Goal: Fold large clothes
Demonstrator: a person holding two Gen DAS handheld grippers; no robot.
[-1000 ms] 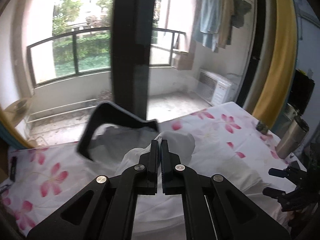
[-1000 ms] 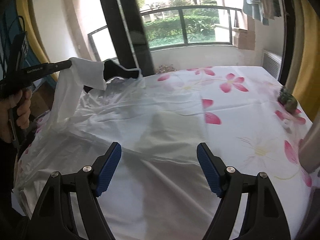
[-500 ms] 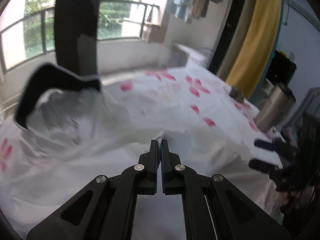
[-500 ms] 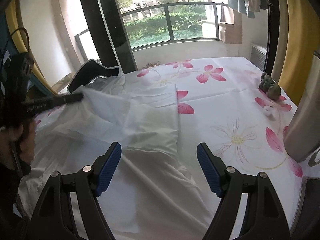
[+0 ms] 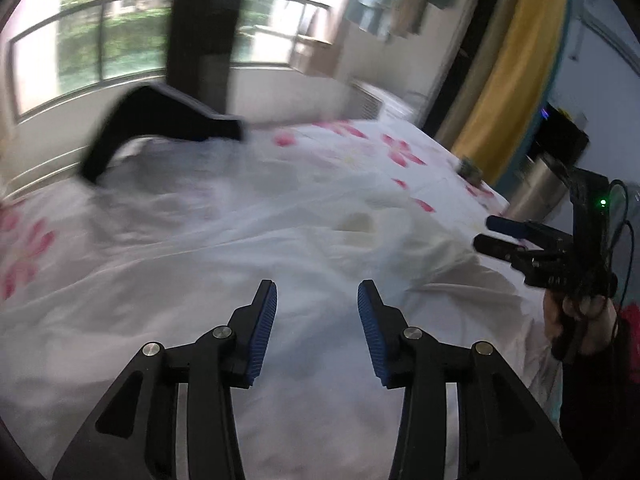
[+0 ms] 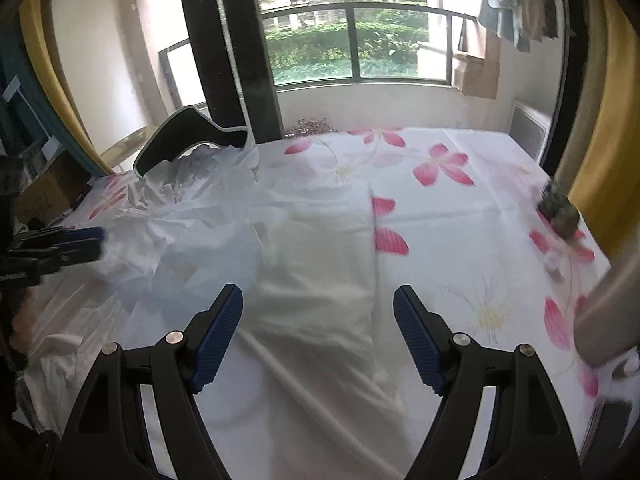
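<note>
Left gripper (image 5: 317, 300): jaws opening, blue pads apart, nothing between them, only white garment (image 5: 248, 240) spread below. Right gripper (image 6: 318, 312): jaws wide apart, gripping nothing, hanging above the same white garment (image 6: 320, 264). Garment lying loosely crumpled across the near and left part of the flowered sheet (image 6: 460, 208), one folded layer ending in a straight edge just beside two pink petals. Right half of the sheet bare of cloth.

Around the cloth: one black curved chair back (image 6: 188, 136) at the far left edge of the sheet, touching the bunched fabric there. One dark window post (image 6: 236, 52) behind it, with a balcony railing (image 6: 356, 12) and green hedge beyond. One small dark greenish object (image 6: 560, 208) at the right edge of the sheet, well apart from the garment. One small white thing (image 6: 554, 260) near it, too blurred to identify. One metal cylinder (image 5: 536, 188) at the right, beside the yellow curtain (image 5: 516, 60). Several clothes hanging (image 6: 516, 4) at upper right; exact count unclear. One white unit (image 6: 528, 128) against the balcony wall.

Nothing lying between either pair of pads and the cloth. In the left wrist view, one hand (image 5: 580, 320) gripping the handle of the other tool at the right margin. Left wrist view blurred.
</note>
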